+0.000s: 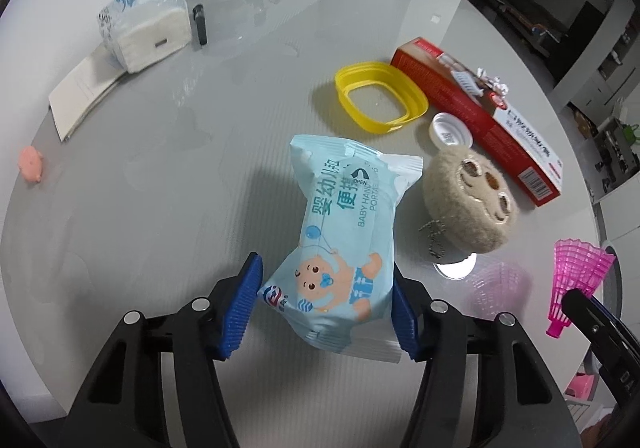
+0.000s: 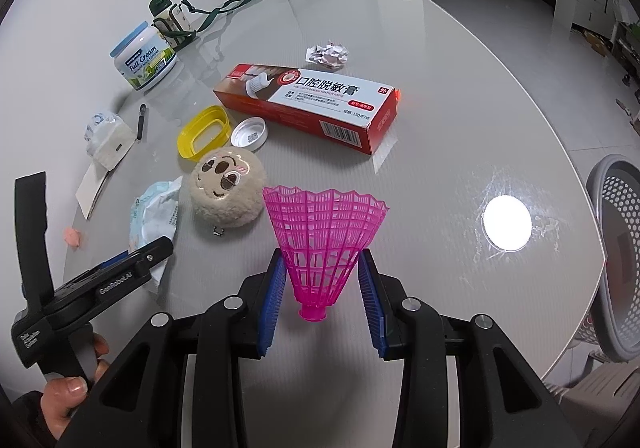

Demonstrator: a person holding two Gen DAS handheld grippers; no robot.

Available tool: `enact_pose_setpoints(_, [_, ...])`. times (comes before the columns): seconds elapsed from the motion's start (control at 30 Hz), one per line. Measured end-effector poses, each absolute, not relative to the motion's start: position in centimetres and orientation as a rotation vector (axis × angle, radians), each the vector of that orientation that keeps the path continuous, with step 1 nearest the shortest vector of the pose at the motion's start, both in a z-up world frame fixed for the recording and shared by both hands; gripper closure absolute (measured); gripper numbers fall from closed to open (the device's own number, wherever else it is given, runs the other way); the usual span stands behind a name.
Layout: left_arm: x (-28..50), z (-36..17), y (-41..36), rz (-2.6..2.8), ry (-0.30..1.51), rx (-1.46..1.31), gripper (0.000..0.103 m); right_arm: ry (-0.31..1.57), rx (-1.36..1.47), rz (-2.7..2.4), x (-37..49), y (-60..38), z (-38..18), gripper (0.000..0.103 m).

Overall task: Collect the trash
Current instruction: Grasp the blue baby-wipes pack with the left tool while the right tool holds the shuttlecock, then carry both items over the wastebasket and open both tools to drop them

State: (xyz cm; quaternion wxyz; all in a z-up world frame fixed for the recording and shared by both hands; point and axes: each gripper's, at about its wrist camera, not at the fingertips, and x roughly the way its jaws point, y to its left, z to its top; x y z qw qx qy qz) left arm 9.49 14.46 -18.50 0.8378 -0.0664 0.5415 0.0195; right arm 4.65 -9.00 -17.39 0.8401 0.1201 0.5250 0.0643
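Now the left gripper (image 1: 326, 308) has its jaws closed on the near end of the blue wipes pack (image 1: 344, 244) marked "BABY" and "OPEN" on the bench (image 1: 160, 176), while the right gripper (image 2: 324, 284) clamps a pink shuttlecock (image 2: 322, 244) near the "Full Cream" jar (image 2: 144, 58)
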Motion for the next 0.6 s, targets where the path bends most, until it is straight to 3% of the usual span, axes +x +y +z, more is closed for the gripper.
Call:
enact_pose_setpoints(0.27, [8.5, -14.3, 12.2, -0.014, 1.079, -0.066, 0.045, 1.067, 0.282, 0.101, 3.7, -11.1, -15.5, 0.067])
enact_pose_setpoints(0.6, [8.2, -8.9, 2.8, -0.231, 0.984, 0.036, 0.045, 0.987, 0.329, -0.037, 0.4, -18.7, -11.9, 0.067])
